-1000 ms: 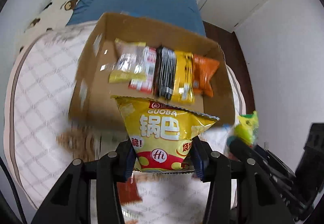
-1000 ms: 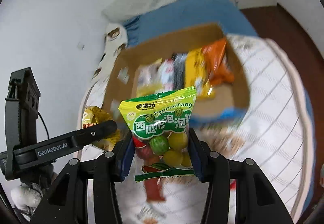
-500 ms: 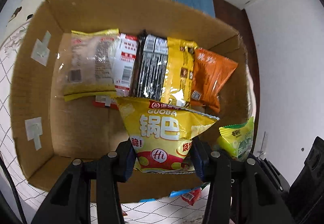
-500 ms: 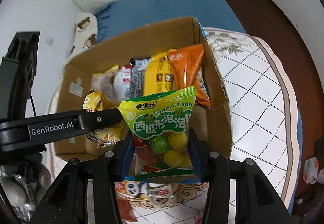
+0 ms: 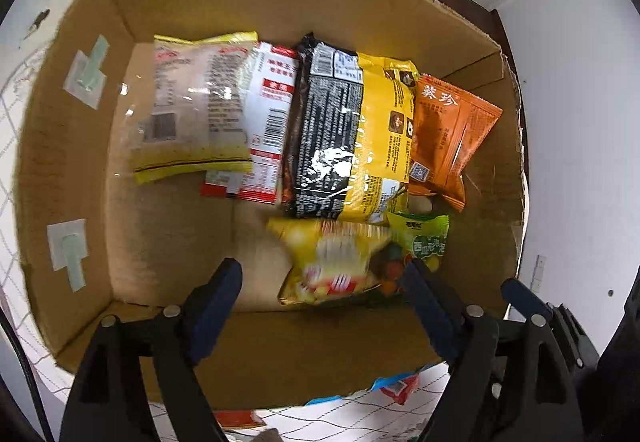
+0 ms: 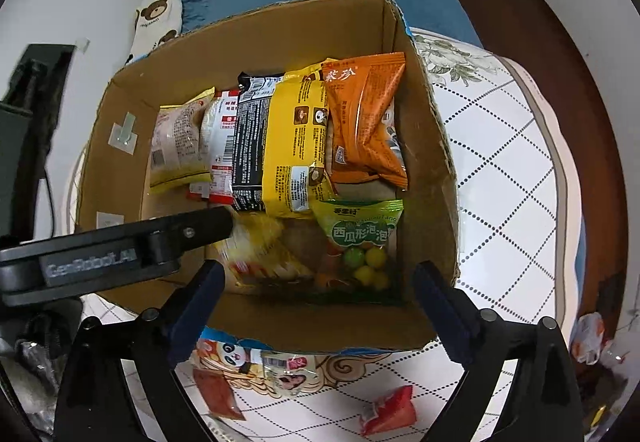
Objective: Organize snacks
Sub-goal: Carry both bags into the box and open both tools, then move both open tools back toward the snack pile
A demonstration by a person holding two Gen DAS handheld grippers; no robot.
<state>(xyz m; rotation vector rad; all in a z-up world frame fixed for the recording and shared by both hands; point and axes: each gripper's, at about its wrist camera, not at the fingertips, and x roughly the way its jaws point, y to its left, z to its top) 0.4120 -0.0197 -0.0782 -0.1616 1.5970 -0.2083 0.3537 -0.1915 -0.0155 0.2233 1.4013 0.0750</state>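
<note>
**Two snack bags lie loose in the box, both claws released**

The cardboard box [image 5: 72, 146] sits on the quilted bed, a row of packets along its far side. The left gripper [image 5: 322, 284] has just opened, blurred yellow Guoba bag [image 5: 332, 262] lying free beyond its spread jaws. The right gripper [image 6: 316, 282] likewise has just opened; green candy bag [image 6: 360, 238] rests at the near right corner, untouched.
</note>
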